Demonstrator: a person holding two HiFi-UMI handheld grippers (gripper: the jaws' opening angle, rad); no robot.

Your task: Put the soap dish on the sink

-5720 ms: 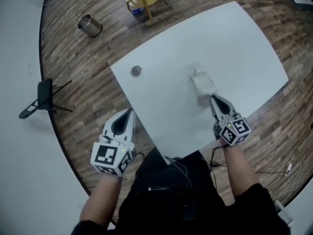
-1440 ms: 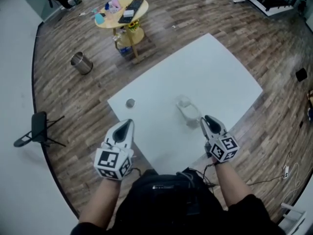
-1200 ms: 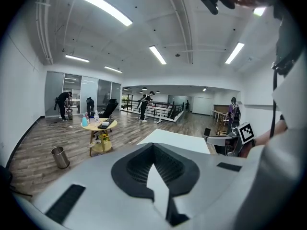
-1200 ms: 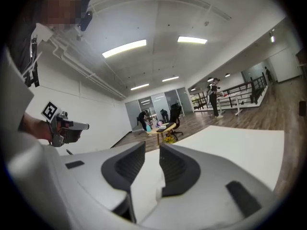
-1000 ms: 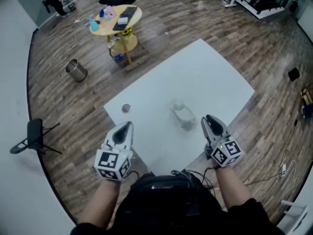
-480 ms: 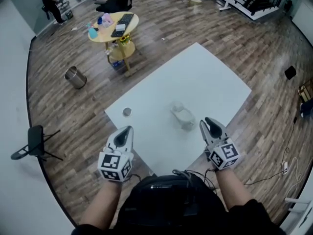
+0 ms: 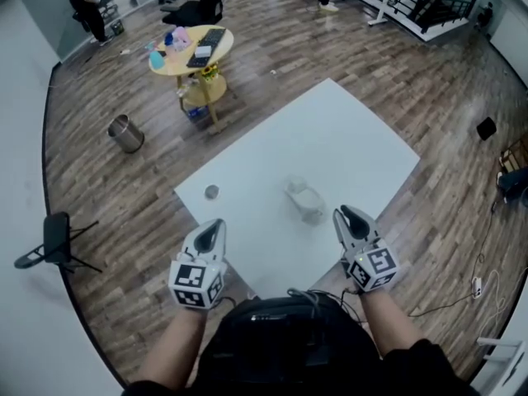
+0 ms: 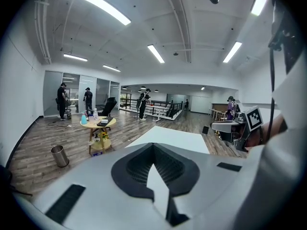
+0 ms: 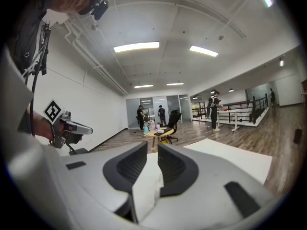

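Note:
A small translucent soap dish (image 7: 305,201) lies on the white table top (image 7: 330,130), near its front part. A small round metal piece (image 7: 212,192) sits on the table to the left of the dish. My right gripper (image 7: 345,215) hovers at the table's front edge, a short way right of the dish and not touching it. Its jaws stand a narrow slit apart with nothing between them (image 9: 152,150). My left gripper (image 7: 213,226) is held over the table's front left edge, jaws together and empty (image 8: 153,147). No sink shows in any view.
A round yellow side table (image 7: 191,46) with small items stands beyond the white table. A metal bin (image 7: 125,133) and a black stand (image 7: 51,242) are on the wood floor at left. People stand far off. A cable lies on the floor at right (image 7: 474,285).
The right gripper, which had its tips at the soap dish, has drawn back toward my body. The head view has risen and pulled away. The dish lies where it was.

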